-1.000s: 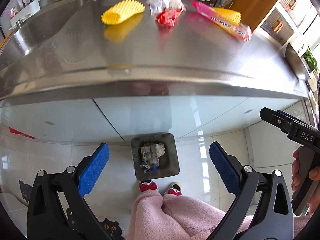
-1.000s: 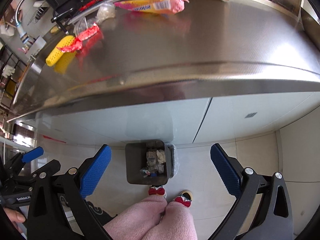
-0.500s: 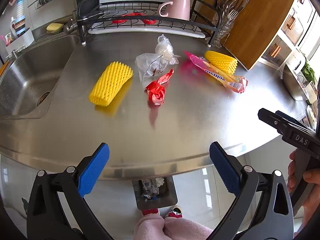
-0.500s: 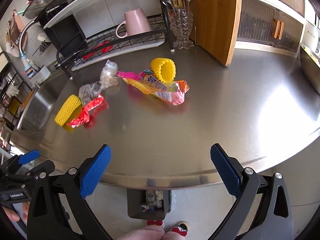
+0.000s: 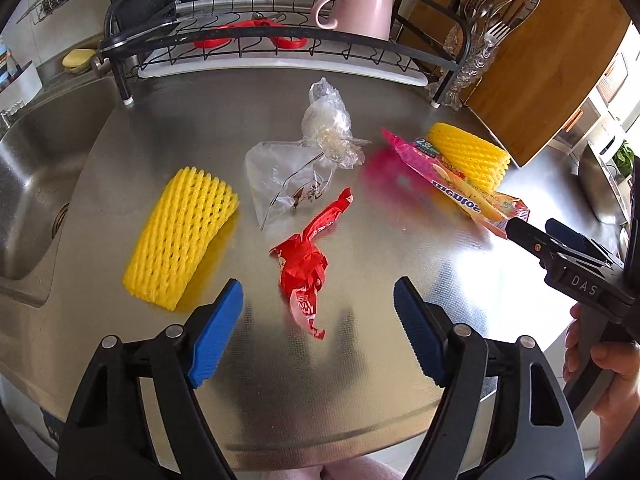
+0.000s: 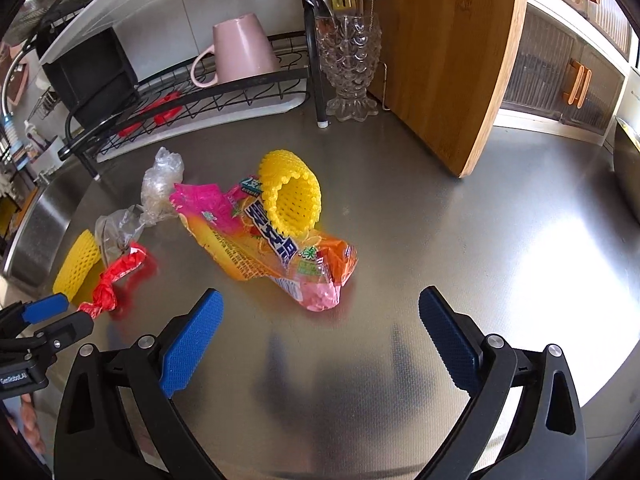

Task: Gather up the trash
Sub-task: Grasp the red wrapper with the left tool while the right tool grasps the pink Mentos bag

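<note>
Trash lies on the steel counter (image 5: 320, 392). A crumpled red wrapper (image 5: 306, 260) lies just ahead of my open, empty left gripper (image 5: 318, 328). Left of it is a yellow foam net (image 5: 180, 236); behind it a clear plastic bag (image 5: 308, 164). A pink and orange snack bag (image 6: 276, 256) with a second yellow foam net (image 6: 292, 204) on it lies ahead of my open, empty right gripper (image 6: 320, 340). The red wrapper (image 6: 116, 276) also shows at the left of the right wrist view.
A sink (image 5: 28, 184) is at the left. A dish rack (image 5: 256, 44) with a pink mug (image 5: 360, 4), a glass cutlery holder (image 6: 352, 64) and a wooden cutting board (image 6: 452, 52) stand at the back.
Both grippers rose from below the counter edge, where a floor bin was in view, to above the counter and moved in toward the trash. Both stay open.
</note>
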